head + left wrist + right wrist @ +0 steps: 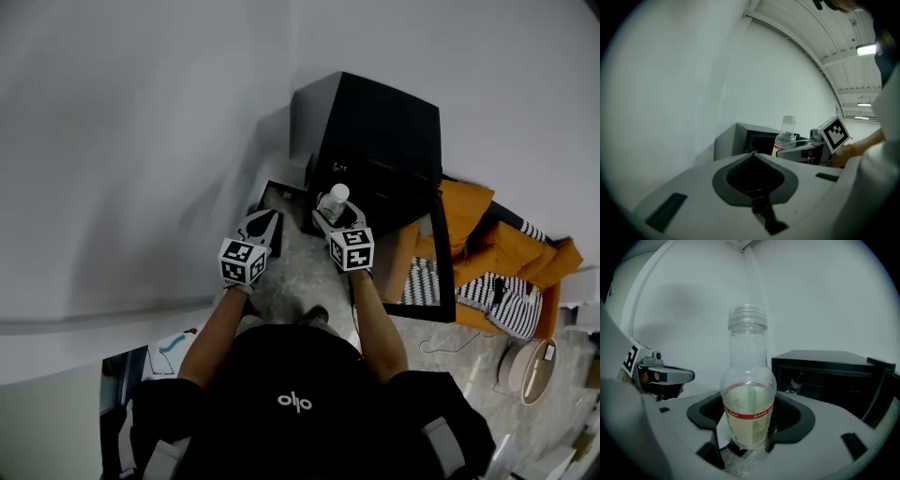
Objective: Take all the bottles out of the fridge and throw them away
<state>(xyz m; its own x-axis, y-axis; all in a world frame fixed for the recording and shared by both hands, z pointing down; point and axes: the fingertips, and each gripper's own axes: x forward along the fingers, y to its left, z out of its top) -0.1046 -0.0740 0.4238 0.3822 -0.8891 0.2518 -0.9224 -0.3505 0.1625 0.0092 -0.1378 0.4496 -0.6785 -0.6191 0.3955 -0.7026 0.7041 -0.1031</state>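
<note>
Bottle [748, 394] is sitting upright, gripped in the jaws of the right gripper [337, 217]; the left gripper [753, 153] is carrying nothing, jaws together.

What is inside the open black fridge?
What looks like one clear bottle shows near the fridge front. Deeper inside is dark; in the head view the held bottle covers the lower opening.

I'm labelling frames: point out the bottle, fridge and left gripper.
bottle [749, 425]: right gripper view, its label.
fridge [375, 136]: head view, its black top.
left gripper [753, 153]: left gripper view, where its tips meet.
</note>
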